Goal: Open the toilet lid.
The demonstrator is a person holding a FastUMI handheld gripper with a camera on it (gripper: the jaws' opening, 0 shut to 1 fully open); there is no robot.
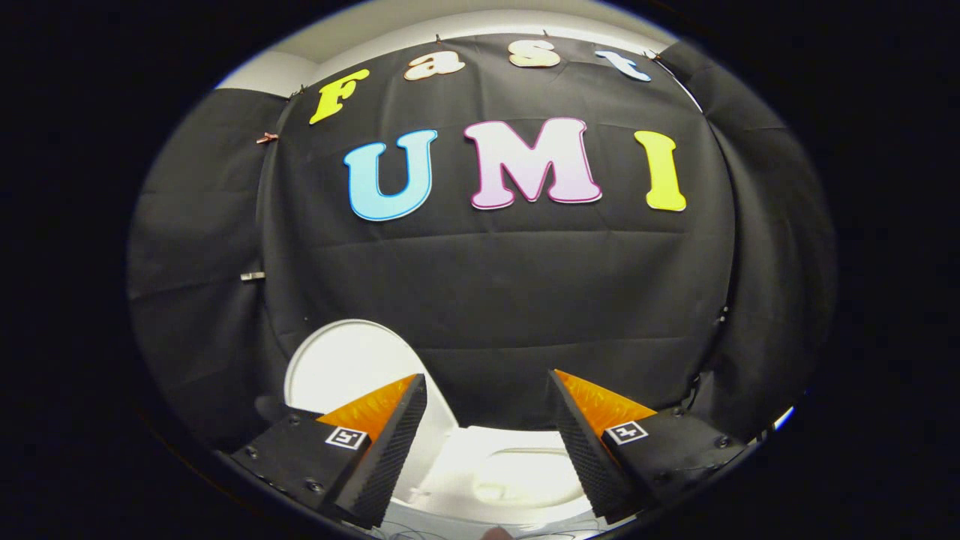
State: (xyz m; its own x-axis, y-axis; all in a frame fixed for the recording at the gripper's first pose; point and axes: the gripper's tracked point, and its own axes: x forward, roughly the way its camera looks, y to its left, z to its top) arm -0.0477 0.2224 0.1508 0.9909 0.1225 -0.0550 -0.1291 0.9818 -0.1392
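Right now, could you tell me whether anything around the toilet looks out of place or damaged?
Nothing stands out. The toilet lid stands raised against the black cloth, the bowl lies open below, and the gripper is open with nothing between its fingers.

Gripper view: fisheye cam riding on gripper [487, 386], looking fwd along its 2 fingers, spread wide apart w/ nothing between. Faces black cloth booth wall [495, 285] head-on, tilted slightly down. Close above white glossy plastic toilet [510, 469]; its raised rounded white lid [345, 360] sits behind the finger on that side.
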